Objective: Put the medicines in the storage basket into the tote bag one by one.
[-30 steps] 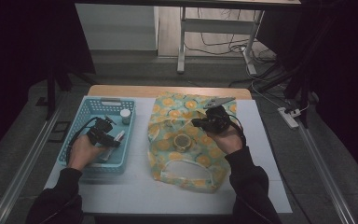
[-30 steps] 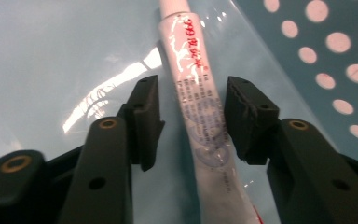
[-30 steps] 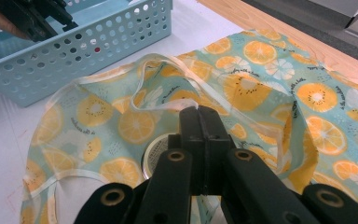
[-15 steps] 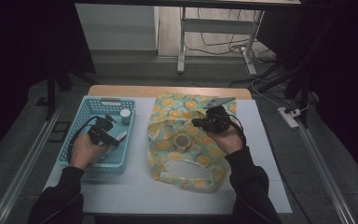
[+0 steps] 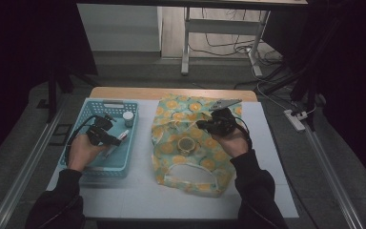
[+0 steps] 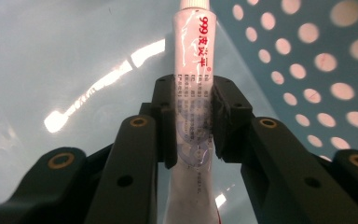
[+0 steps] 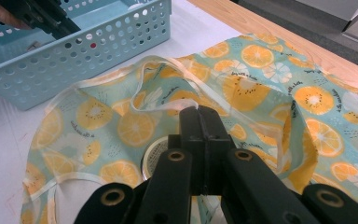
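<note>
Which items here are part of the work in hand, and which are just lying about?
In the job:
- white tube, clamped by the left gripper
- blue basket it lies in
- orange-print bag, its edge pinched by the right gripper
- tape roll at the bag's opening

Lying about:
- small white-capped bottle in the basket
- power strip on the floor

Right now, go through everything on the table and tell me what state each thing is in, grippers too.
Left gripper: its fingers have just been closing, now shut on the tube.
Tube: white, red print, lying in the basket, cap on.
Basket: upright on the table, open top.
Small bottle: standing in the basket, capped.
Right gripper: shut, pinching the bag's rim.
Bag: orange-print, lying flat, mouth held open.
Tape roll: lying inside the bag.
</note>
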Motion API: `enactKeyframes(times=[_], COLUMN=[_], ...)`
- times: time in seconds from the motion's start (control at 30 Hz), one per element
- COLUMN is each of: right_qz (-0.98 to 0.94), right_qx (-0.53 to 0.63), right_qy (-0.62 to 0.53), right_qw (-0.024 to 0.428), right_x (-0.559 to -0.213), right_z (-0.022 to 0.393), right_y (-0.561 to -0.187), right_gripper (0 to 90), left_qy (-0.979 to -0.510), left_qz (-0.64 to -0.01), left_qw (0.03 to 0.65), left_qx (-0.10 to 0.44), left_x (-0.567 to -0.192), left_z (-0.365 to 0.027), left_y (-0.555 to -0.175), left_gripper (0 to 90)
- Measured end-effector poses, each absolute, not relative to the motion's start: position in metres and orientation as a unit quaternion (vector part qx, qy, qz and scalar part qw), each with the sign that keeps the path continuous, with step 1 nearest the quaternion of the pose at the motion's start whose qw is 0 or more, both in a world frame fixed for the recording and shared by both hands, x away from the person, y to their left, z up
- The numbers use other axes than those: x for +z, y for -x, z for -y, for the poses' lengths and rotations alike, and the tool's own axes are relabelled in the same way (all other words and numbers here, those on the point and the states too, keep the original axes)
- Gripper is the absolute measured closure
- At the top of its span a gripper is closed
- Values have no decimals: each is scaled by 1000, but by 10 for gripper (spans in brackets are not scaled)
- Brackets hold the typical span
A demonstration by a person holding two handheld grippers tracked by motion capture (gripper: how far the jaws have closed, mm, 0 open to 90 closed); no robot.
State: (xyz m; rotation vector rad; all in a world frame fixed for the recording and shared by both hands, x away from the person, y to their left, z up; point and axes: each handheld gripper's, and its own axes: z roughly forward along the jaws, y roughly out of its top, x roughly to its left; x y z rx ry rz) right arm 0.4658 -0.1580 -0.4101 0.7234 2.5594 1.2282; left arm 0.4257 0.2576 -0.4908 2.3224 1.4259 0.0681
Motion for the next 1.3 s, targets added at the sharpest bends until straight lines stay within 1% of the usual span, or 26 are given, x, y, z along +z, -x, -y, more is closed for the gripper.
enactKeyframes(times=[0.13,0.23,0.57,0.83,1.3], right_qz=[-869,-868,-867,-867,-864], right_qx=[417,418,421,422,427], right_qy=[-245,-244,-242,-242,-243], right_qw=[106,106,108,108,111], right_x=[-410,-410,-409,-409,-408], right_z=[158,157,158,158,159], right_y=[-466,-465,-465,-465,-465], right_gripper=[900,900,900,900,900], left_qy=[-833,-829,-827,-835,-849], left_qz=[-507,-508,-493,-467,-426], left_qw=[218,233,271,287,312], left_qx=[33,25,31,38,25], left_x=[-484,-477,-455,-440,-422], left_z=[-261,-264,-262,-244,-209], left_y=[-425,-424,-415,-407,-401], left_gripper=[727,727,727,728,728])
